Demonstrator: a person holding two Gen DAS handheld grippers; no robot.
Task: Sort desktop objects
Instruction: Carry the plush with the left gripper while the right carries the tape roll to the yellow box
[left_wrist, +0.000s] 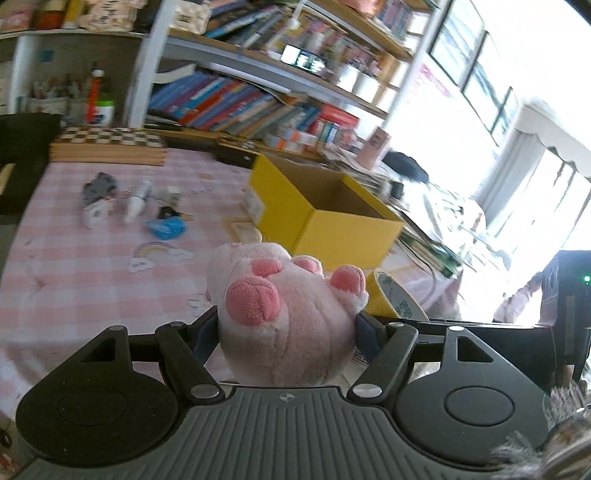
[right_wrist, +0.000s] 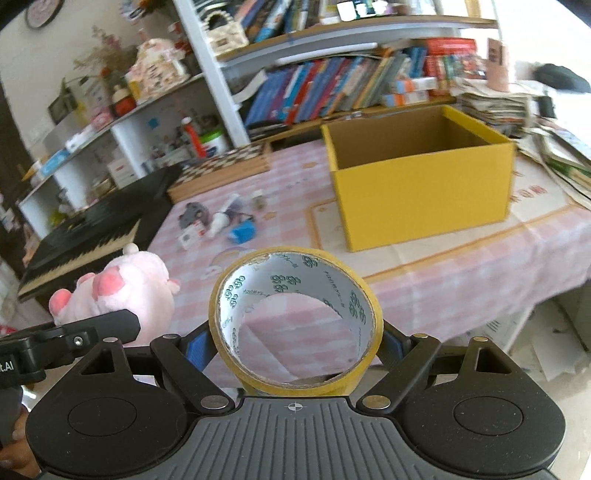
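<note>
We hold a pink plush toy (left_wrist: 284, 317) clamped in our left gripper (left_wrist: 288, 328) and a roll of yellow tape (right_wrist: 295, 317) clamped in our right gripper (right_wrist: 295, 343), both above the near edge of the pink checked tablecloth (right_wrist: 461, 266). Ahead stands the open yellow box (right_wrist: 424, 192). Small items (right_wrist: 218, 221) lie clustered toward the cloth's left edge, near a chessboard (right_wrist: 221, 166).

Pink plush toy (left_wrist: 284, 314); yellow tape roll (right_wrist: 295, 317); yellow box (right_wrist: 421, 184).
</note>
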